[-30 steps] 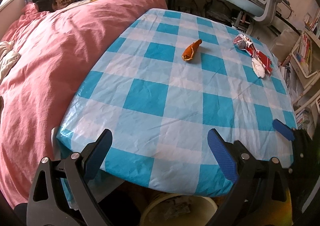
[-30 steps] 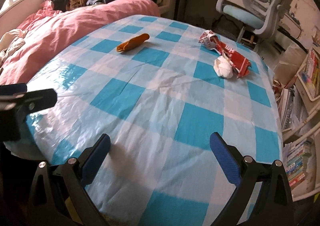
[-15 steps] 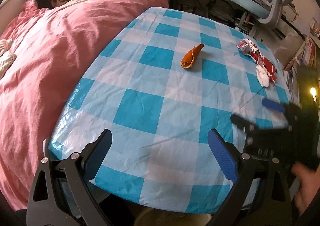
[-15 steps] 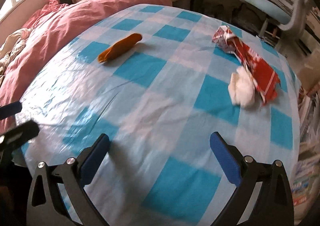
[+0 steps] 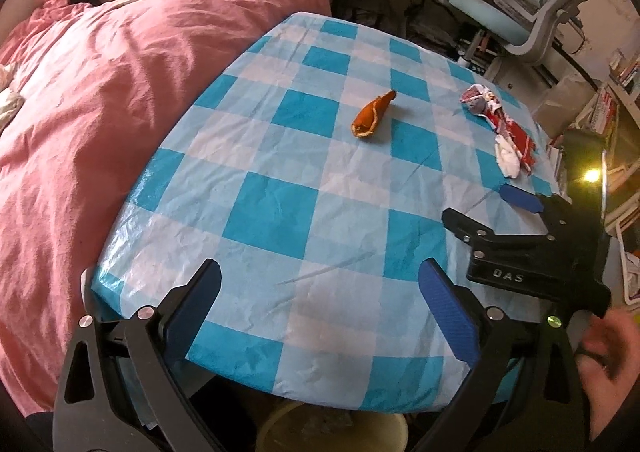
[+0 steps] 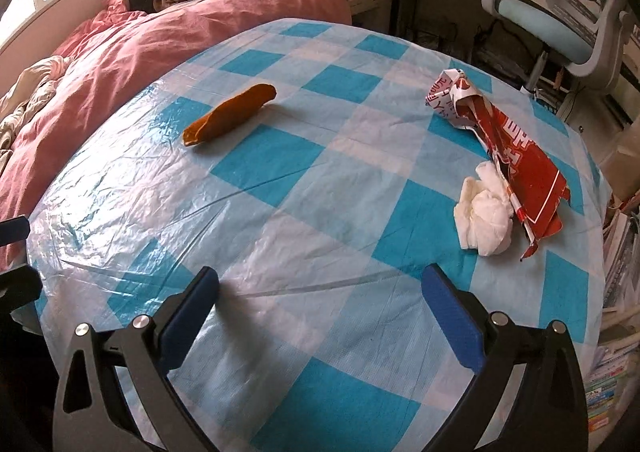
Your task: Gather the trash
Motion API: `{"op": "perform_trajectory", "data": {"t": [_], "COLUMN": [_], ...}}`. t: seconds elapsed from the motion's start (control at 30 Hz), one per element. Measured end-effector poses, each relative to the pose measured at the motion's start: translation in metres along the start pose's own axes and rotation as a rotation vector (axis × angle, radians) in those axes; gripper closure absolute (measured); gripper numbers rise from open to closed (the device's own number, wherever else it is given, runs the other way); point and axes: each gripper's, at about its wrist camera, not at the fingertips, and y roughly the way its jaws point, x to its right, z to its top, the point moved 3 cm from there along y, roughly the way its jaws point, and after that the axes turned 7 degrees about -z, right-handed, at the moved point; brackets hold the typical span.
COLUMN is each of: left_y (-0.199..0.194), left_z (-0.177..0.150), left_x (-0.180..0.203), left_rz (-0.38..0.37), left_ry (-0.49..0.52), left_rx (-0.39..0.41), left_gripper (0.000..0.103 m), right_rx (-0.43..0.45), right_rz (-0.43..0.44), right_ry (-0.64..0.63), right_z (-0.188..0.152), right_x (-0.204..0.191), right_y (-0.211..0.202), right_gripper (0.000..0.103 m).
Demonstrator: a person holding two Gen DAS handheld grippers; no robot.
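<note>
Both the left gripper and the right gripper are hovering with jaws spread wide and empty over the near part of the blue-checked tablecloth. An orange peel is lying toward the far left, while a crumpled white tissue is touching a torn red wrapper at the right.

Your two wrist cameras sit low at the blue-and-white checked plastic tablecloth's near edge, facing 12 o'clock, sharing it.
</note>
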Motion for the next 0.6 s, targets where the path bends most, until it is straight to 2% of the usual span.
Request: {"op": "perform_trajectory", "data": {"t": [0.3,0.47,0.6], "left_y": [-0.005,-0.013,-0.011], "left_z": [-0.009,-0.012,-0.015], "left_x": [0.009,0.015,0.017], "left_rz": [-0.04,-0.06,-0.079], "left_ry": [0.036,0.078,0.072], "left_rx": [-0.02,-0.005,-0.036], "left_gripper": [0.008,0.008,0.008], "right_rx": [0.0,0.0,0.0], "right_rz": [-0.001,-0.001,-0.001], "right_ry": [-0.001,-0.001,-0.001], "right_z": [0.001,0.001,0.001], "right_x": [0.001,0.0,0.001], "right_y": [0.0,0.001,0.0], "right_gripper": [0.006,0.006,0.006]}}
